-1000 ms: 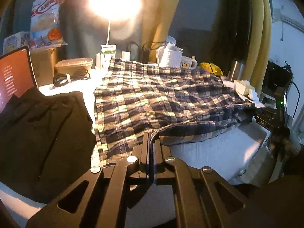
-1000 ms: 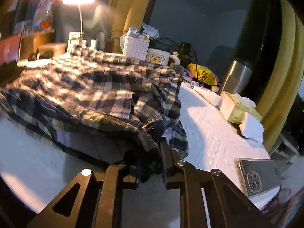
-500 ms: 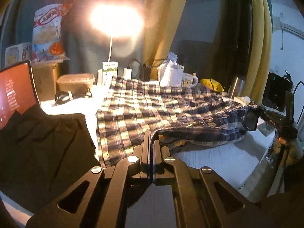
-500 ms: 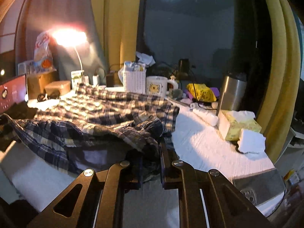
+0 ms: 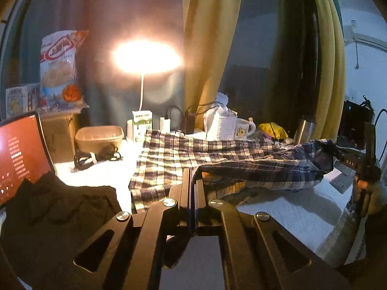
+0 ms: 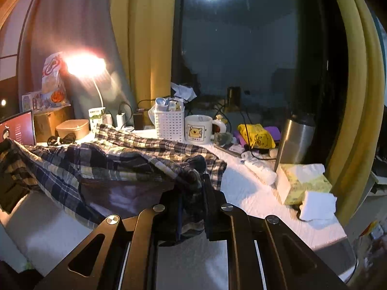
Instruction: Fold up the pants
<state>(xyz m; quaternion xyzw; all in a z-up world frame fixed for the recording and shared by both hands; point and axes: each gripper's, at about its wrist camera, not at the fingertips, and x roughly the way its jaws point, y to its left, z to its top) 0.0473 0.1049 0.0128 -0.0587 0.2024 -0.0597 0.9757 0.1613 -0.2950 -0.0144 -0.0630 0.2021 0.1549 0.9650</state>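
- Left gripper (image 5: 193,181): jaws pressed nearly together on a thin edge of the pants (image 5: 193,154), at lower centre of the left view.
- Right gripper (image 6: 192,193): jaws narrowly apart, clamped on a thick bunch of the same cloth, at lower centre of the right view.
- Held edge: it runs raised between the two grippers, from frame centre to the right edge in the left view, sagging slightly.
- Pants: the rest lies flat on the table (image 5: 278,207), beyond the jaws toward the lamp (image 5: 147,58).
- Long axis: across both views; each gripper holds one end.
- Judgement: the fold carries the edge away from the jaws, over the flat part.
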